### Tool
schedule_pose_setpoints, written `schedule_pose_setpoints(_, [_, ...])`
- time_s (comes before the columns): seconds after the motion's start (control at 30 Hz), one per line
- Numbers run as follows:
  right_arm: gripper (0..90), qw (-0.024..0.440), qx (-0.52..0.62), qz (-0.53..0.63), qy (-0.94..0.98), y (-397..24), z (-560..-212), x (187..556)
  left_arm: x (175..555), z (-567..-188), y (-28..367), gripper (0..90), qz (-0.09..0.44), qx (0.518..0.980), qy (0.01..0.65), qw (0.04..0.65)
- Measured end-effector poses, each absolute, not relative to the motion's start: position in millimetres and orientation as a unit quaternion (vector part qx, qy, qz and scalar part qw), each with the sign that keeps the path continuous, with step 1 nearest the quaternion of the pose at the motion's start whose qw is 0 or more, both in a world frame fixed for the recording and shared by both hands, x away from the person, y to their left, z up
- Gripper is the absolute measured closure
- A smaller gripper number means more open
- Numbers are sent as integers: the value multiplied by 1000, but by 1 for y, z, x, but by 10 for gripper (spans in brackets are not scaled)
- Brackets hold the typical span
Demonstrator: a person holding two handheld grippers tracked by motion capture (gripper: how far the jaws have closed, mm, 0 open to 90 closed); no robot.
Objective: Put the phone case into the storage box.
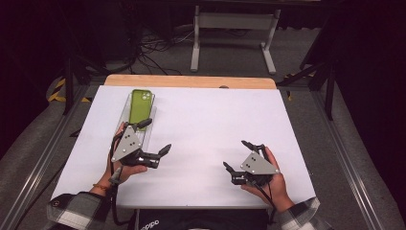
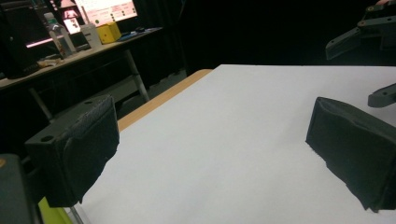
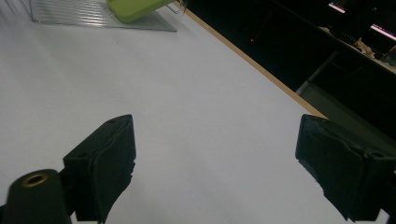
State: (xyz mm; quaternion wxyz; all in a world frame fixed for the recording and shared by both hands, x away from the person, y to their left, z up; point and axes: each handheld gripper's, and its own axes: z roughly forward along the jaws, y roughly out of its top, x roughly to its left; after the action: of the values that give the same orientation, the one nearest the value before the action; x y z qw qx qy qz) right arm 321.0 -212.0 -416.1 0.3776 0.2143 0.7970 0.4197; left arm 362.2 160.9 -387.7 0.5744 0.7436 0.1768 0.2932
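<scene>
Green phone case [image 1: 140, 106] lies on a clear ribbed tray [image 1: 125, 111] at the far-left part of the white table [image 1: 210, 120]. Left claw [image 1: 157, 138] sits just beside the tray's near end, jaws wide apart w/ nothing between them; one jaw reaches over the tray edge close to the case. Right claw [image 1: 238, 155] rests on the near-right side, well apart from tray and case, also spread wide and empty. Bare white table lies between the two claws. Beyond the far wooden edge: floor cables [image 1: 153, 50] and a white bench frame [image 1: 234, 28]. Left gripper view: side desk w/ bottle [image 2: 60, 37], yellow box [image 2: 109, 31].
</scene>
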Motion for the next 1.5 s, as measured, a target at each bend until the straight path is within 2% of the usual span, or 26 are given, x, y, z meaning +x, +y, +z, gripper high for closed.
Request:
schedule_pose_setpoints(0.3, [127,374,212,420,799,-210,-417,320,356,-392,155,33,303,752,158,563])
schedule_pose_setpoints(1.5, [108,362,203,433,800,-207,-418,317,335,-415,154,43,278,775,141,550])
